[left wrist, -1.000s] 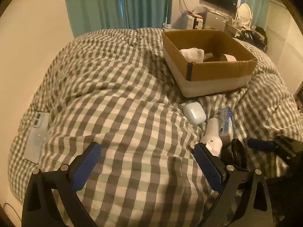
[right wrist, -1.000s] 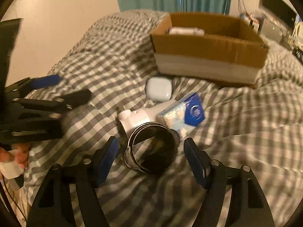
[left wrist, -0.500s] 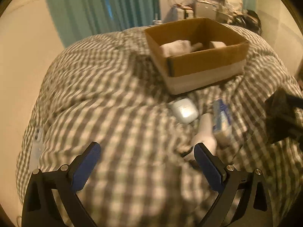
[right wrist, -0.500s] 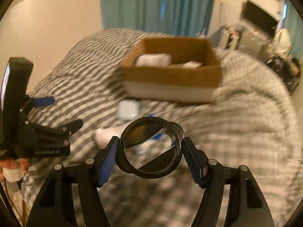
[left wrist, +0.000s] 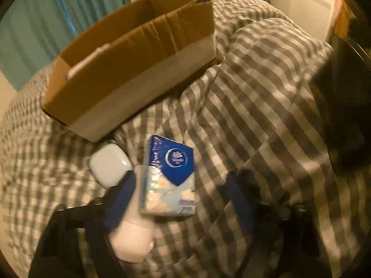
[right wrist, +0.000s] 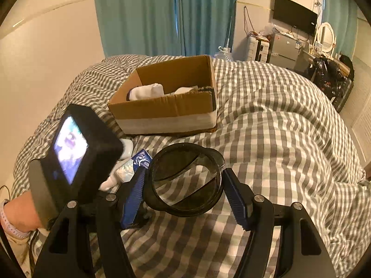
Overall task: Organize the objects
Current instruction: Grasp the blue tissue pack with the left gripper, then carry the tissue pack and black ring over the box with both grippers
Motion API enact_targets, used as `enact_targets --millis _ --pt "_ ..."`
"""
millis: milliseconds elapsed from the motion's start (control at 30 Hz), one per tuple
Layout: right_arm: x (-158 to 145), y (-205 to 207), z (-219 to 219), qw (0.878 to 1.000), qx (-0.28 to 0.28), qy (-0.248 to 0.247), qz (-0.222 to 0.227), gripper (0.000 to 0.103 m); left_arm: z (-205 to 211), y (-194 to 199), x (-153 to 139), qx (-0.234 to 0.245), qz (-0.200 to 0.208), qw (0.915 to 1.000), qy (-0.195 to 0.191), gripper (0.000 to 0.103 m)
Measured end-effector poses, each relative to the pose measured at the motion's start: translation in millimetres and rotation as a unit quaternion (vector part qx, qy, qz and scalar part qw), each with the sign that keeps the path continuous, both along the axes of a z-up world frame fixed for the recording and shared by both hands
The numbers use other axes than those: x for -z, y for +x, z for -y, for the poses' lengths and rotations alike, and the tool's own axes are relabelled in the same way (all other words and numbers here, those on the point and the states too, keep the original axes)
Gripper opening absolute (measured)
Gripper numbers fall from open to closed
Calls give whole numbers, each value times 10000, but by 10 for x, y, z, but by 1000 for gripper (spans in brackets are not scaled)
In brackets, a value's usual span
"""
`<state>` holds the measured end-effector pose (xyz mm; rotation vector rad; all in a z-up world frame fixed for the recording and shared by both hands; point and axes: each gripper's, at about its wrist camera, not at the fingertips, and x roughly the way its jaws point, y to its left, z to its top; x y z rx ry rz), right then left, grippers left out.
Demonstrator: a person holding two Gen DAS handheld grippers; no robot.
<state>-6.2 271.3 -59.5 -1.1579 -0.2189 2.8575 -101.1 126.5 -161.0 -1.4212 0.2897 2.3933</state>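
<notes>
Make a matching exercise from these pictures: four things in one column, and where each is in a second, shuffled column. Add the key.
Things
1. dark round transparent container
2. blue and white tissue packet
3. small pale rounded case
4. folded white cloth

Places
A. inside the brown cardboard box
B. on the checked duvet, between the left gripper fingers
C. clamped between the right gripper fingers
D. on the duvet, just in front of the box's near corner

Pairs: 1-C, 2-B, 3-D, 4-A

Bedroom, checked duvet [right wrist: 278,115], teal curtains [right wrist: 162,16] (wall television [right wrist: 294,15])
</notes>
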Motion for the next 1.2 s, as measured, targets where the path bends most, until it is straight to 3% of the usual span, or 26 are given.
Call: enact_targets --millis 67,100,200,400,700,900,1033,1200 --pt "34 14 -63 9999 -32 -124 4 66 29 -46 50 -269 42 9995 -128 46" --pt "59 29 -89 9999 -28 -154 11 66 30 -50 76 -342 28 9989 -306 43" --pt "89 47 -116 9998 15 -189 42 66 42 -3 46 -356 -54 9988 -341 33" --pt "75 64 -44 9999 -12 -165 48 66 231 141 -87 -554 -48 9983 -163 23" --pt "-17 111 213 9999 -99 -39 -38 66 758 419 -555 -807 -409 9950 434 21" --pt "-127 65 395 9995 -240 178 -130 66 988 326 -819 -1104 -630 9907 481 21" --pt "-387 -3 388 9986 -197 386 -295 66 1161 285 -1102 -1199 -895 9874 510 21" --pt "-938 -163 293 9969 -68 460 -642 66 1359 -9 -1612 -1366 -1273 9803 642 21"
